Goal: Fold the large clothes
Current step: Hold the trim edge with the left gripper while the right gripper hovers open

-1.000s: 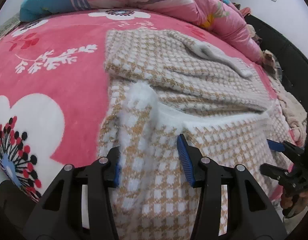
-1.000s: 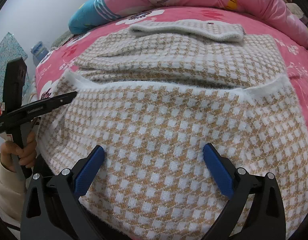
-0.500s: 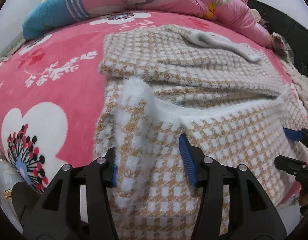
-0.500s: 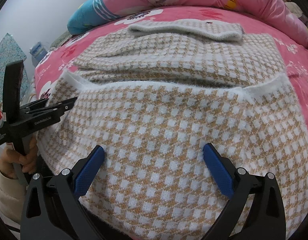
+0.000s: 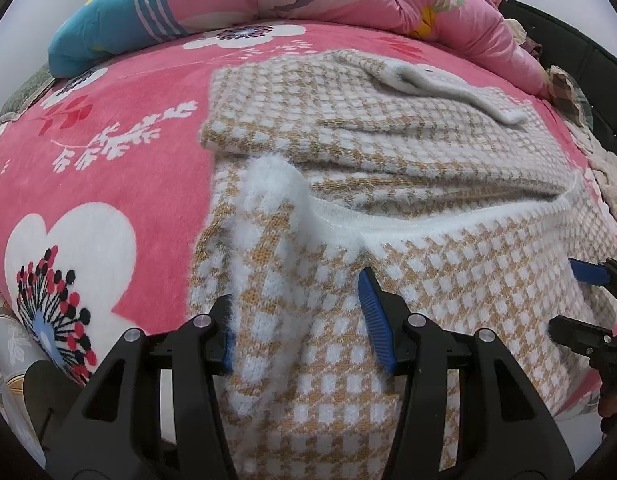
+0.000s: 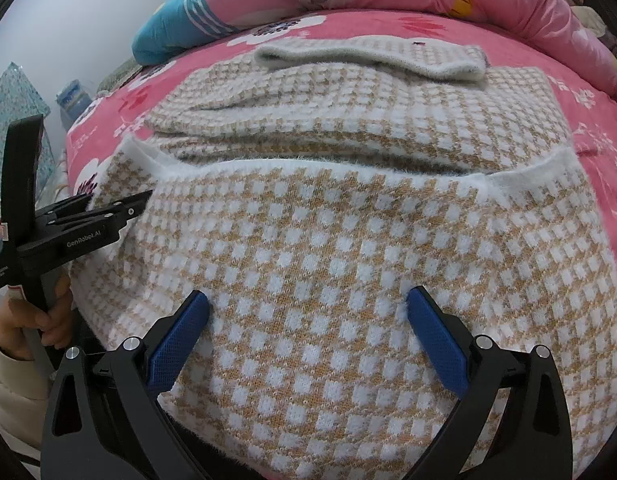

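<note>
Both claws, the left claw (image 5: 298,320) and right claw (image 6: 308,336), sit open over the checked sweater (image 6: 348,240), gripping nothing, so a shallow pinch could slip and spoil the fold.

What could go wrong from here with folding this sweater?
1. The left gripper straddles a bunched ridge of the sweater; closing might pinch one layer only, leaving the fold crooked.
2. The right gripper stands open with cloth between its fingers, so one-sided lifting may skew the hem.
3. The fuzzy knit could snag.
</note>
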